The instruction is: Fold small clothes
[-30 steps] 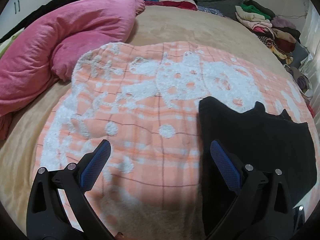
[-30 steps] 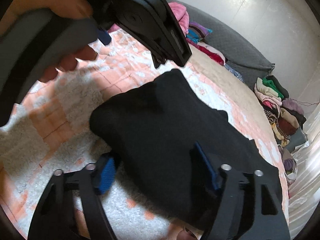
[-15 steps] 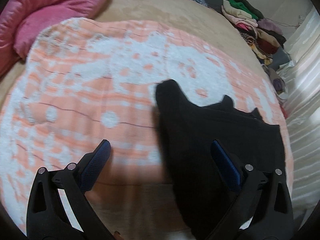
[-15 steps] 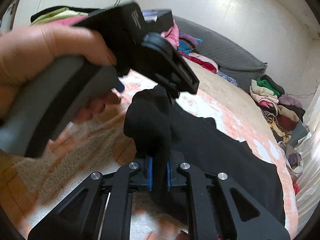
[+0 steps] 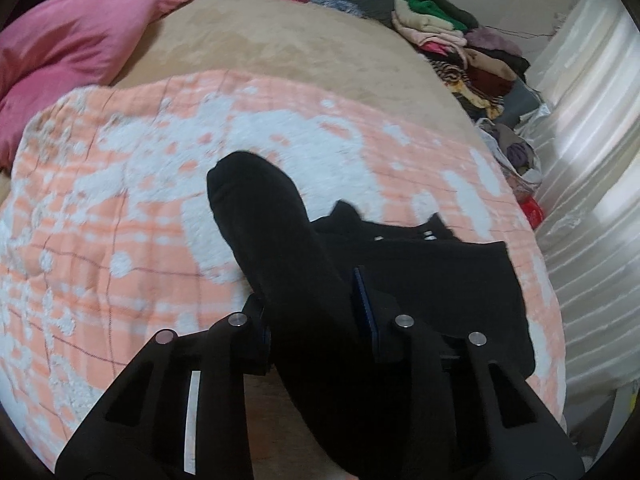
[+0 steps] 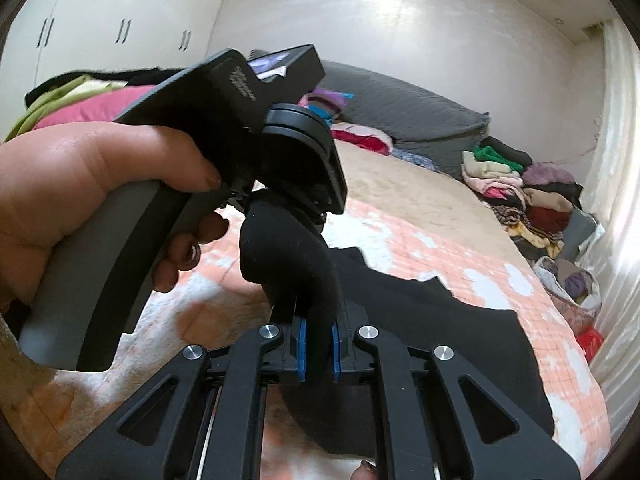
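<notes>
Garment (image 5: 304,280), black, long axis running away from both cameras; left tongs (image 5: 316,316) and right tongs (image 6: 318,350) both clamp its raised fold above the blanket (image 5: 120,208).

Matt black knit cloth in the garment (image 5: 420,280), soft and faintly fuzzy, lying on a nubbly peach-and-white fleece blanket (image 5: 120,216) over a smooth beige plush bedcover (image 5: 304,44). Matt black plastic on both grippers (image 5: 316,316) (image 6: 318,344), with bright metal pins and ribbed blue pads (image 6: 301,354). Glossy white on the wall (image 6: 400,32).
</notes>
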Available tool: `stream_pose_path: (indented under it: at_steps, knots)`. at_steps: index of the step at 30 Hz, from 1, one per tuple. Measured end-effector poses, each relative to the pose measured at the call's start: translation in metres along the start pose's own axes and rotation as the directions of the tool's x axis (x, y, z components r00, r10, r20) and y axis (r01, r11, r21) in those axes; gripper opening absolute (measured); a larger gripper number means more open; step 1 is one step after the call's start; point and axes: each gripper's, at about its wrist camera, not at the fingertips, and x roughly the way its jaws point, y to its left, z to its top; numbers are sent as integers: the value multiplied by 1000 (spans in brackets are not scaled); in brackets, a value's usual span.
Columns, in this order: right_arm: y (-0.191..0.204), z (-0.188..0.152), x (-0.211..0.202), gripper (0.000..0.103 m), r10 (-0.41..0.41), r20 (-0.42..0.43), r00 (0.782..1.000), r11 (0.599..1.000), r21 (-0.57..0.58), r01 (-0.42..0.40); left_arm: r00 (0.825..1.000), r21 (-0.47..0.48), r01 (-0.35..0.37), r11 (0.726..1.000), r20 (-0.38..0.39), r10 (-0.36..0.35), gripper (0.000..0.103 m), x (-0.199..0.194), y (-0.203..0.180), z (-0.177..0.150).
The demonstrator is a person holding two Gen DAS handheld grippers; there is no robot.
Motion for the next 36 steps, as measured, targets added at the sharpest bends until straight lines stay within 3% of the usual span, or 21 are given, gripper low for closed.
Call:
stream_pose_path:
  at_steps: [22, 30, 36]
  knots:
    - [-82, -29, -29, 7, -73, 7, 997, 973, 219, 70, 999, 189, -4, 982, 32, -2, 26, -1, -123, 4]
    - [-109, -49, -30, 7, -56, -39, 998, 948, 313, 65, 1000, 226, 11, 974, -13, -9, 31, 23, -162, -1]
    - [-136, -73, -27, 7, -3, -91, 996, 900, 434, 42, 996, 236, 45, 971, -88, -25, 33, 55, -194, -6]
